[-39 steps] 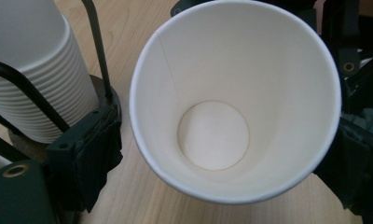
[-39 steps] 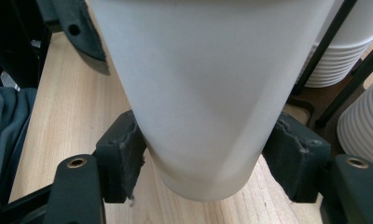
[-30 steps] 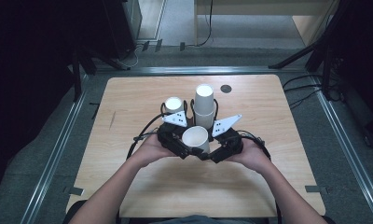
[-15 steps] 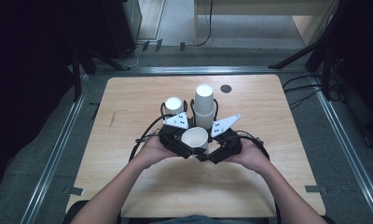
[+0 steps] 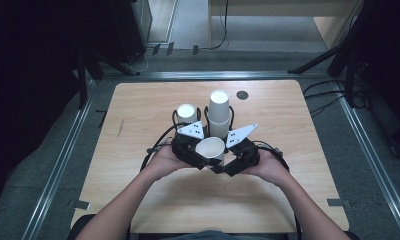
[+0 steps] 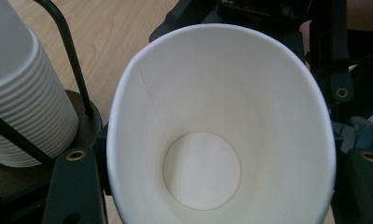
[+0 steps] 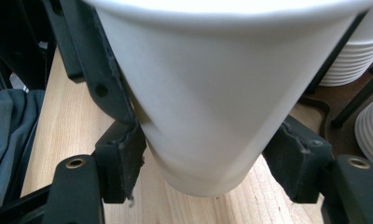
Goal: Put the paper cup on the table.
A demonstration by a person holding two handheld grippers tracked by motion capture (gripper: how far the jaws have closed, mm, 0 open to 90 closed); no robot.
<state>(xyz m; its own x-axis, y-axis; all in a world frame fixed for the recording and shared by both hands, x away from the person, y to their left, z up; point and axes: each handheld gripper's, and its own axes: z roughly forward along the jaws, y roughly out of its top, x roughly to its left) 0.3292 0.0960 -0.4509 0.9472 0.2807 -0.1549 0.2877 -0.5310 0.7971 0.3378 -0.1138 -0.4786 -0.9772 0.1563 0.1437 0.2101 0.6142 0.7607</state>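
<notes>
Holding one white paper cup (image 5: 210,149) between both tools above the near middle of the table (image 5: 138,105), mouth up; my left gripper (image 5: 190,150) presses its jaws on the cup's sides; my right gripper (image 5: 238,159) clamps low near its base; two cup stacks (image 5: 219,114) stand just behind.

A light wooden table (image 5: 298,190) stands on dim grey floor (image 5: 373,165).
</notes>
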